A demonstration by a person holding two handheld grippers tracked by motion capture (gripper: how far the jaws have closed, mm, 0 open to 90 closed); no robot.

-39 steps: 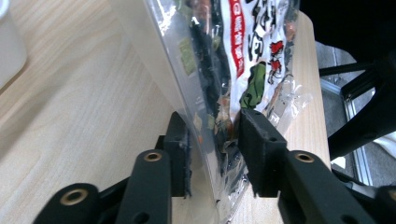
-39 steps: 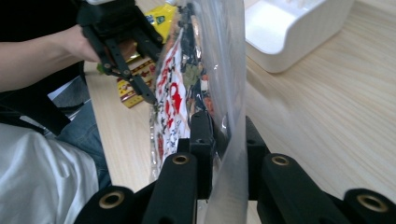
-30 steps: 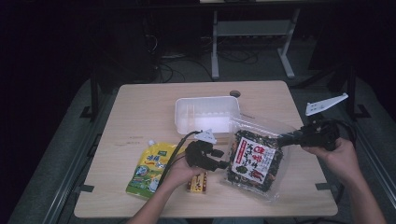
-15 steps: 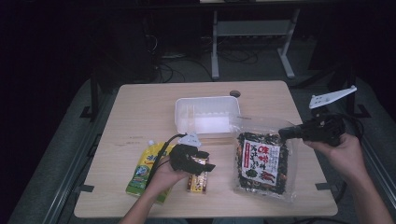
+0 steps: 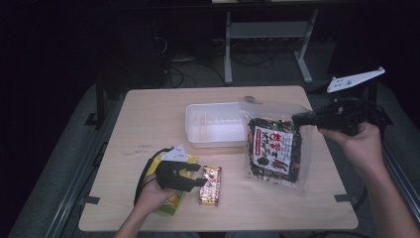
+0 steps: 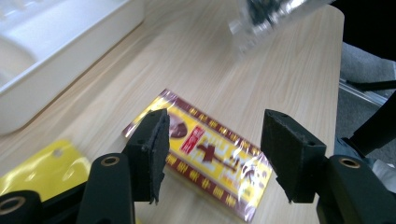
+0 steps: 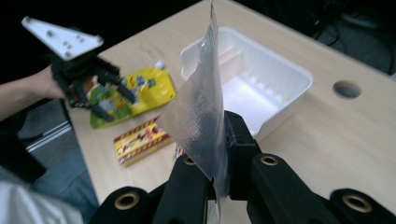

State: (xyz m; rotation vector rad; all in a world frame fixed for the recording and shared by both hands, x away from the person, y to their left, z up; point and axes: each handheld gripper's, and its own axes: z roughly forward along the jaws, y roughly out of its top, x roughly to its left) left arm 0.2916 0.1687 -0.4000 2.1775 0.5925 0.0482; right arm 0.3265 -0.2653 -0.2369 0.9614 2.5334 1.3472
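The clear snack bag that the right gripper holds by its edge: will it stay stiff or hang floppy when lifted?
Probably floppy: the snack bag is thin clear film, and the right gripper pinches only its top corner while the lower end sags toward the table. It looks light for its size, with loose dry contents that may shift downward.

the high view is dim, its surroundings near black from nine to three o'clock; only the table (image 5: 148, 119) catches soft overhead light. both gripper views are brighter, with mild blur and glare on plastic.
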